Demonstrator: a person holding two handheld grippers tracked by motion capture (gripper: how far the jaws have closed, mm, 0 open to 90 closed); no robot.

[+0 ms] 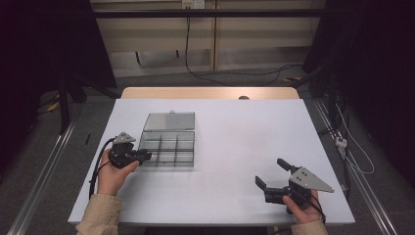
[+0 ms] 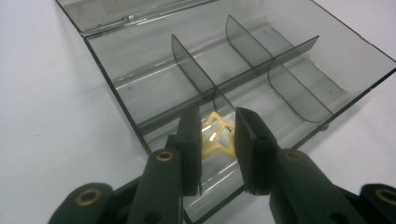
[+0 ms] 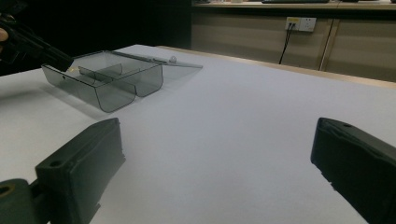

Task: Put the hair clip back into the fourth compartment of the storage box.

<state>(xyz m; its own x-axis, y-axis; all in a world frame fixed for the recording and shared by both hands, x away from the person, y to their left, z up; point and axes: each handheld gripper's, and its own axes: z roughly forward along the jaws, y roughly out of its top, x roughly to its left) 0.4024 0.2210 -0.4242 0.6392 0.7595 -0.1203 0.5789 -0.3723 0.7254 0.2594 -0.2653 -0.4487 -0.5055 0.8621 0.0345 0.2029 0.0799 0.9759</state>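
Observation:
A clear smoky compartment box lies open at the table's left, its lid folded flat behind it. My left gripper reaches over the box's near-left corner. In the left gripper view its jaws stand narrowly apart, closed on a small yellow star-shaped piece inside the near-left compartment; the left jaw hides part of the star. My right gripper rests near the front right of the table, wide open with nothing between its jaws, pointing toward the box.
The white table top stretches between the box and the right gripper. The other compartments hold nothing I can see. A wooden edge runs along the far side, with cables on the floor beyond.

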